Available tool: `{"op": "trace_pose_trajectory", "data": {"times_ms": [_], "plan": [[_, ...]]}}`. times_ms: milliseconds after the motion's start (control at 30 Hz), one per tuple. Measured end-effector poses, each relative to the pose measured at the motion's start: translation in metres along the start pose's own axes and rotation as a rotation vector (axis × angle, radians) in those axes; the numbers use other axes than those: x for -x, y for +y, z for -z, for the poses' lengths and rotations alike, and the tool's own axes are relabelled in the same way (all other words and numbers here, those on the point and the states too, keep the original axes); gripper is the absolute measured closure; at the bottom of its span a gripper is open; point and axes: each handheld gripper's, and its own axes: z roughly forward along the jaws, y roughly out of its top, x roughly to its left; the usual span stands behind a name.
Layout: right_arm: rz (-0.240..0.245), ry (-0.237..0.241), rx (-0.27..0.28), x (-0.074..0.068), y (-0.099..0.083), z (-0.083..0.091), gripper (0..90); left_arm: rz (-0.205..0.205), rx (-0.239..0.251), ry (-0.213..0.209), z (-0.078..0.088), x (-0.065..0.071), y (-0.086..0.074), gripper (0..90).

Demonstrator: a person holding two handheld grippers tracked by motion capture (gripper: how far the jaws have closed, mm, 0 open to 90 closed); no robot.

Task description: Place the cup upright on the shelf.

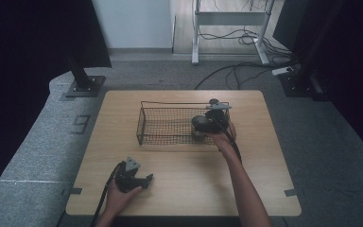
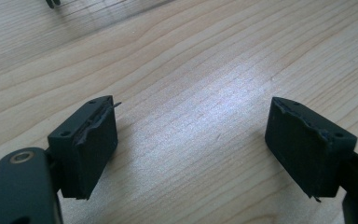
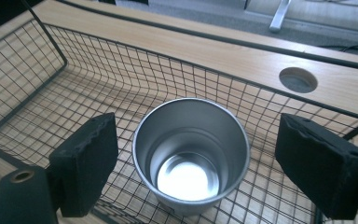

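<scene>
A shiny metal cup (image 3: 191, 154) stands upright and empty inside a black wire basket (image 3: 121, 79), near one end. My right gripper (image 3: 193, 140) is open, one jaw on each side of the cup, with a gap on both sides. From above, the right gripper (image 1: 208, 124) hangs over the right end of the basket (image 1: 165, 127) and covers most of the cup. My left gripper (image 1: 146, 179) rests low over the wooden table (image 1: 184, 189) at the front left. It is open (image 2: 191, 126) with only bare wood between its jaws.
The basket sits at the table's middle back. A round hole (image 3: 298, 79) is cut in the tabletop just beyond the basket. Black stand bases (image 1: 82, 85) and loose cables (image 1: 236, 71) lie on the grey floor behind the table.
</scene>
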Motion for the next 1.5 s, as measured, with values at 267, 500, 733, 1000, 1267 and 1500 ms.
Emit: {"op": "trace_pose_trajectory", "data": {"times_ms": [267, 500, 733, 1000, 1267, 1500], "plan": [[-0.014, 0.037, 0.066, 0.003, -0.010, 0.031, 14.6, 0.001, 0.000, 0.001, 0.000, 0.000, 0.000, 17.0], [-0.006, 0.069, 0.112, 0.004, -0.025, 0.057, 15.9, -0.001, -0.001, 0.002, 0.000, 0.000, 0.000, 17.0], [-0.008, 0.075, 0.130, 0.010, -0.050, 0.076, 15.9, -0.001, -0.001, 0.001, 0.000, 0.000, 0.000, 17.0], [-0.022, 0.078, 0.135, 0.020, -0.087, 0.094, 16.8, -0.001, 0.000, 0.001, 0.000, 0.000, 0.000, 17.0], [-0.042, 0.073, 0.114, 0.030, -0.122, 0.103, 17.2, 0.000, 0.001, 0.001, 0.000, 0.000, 0.000, 17.1], [-0.037, 0.071, 0.111, 0.030, -0.128, 0.101, 17.1, 0.000, 0.001, 0.001, 0.000, 0.000, 0.000, 17.1]]}}
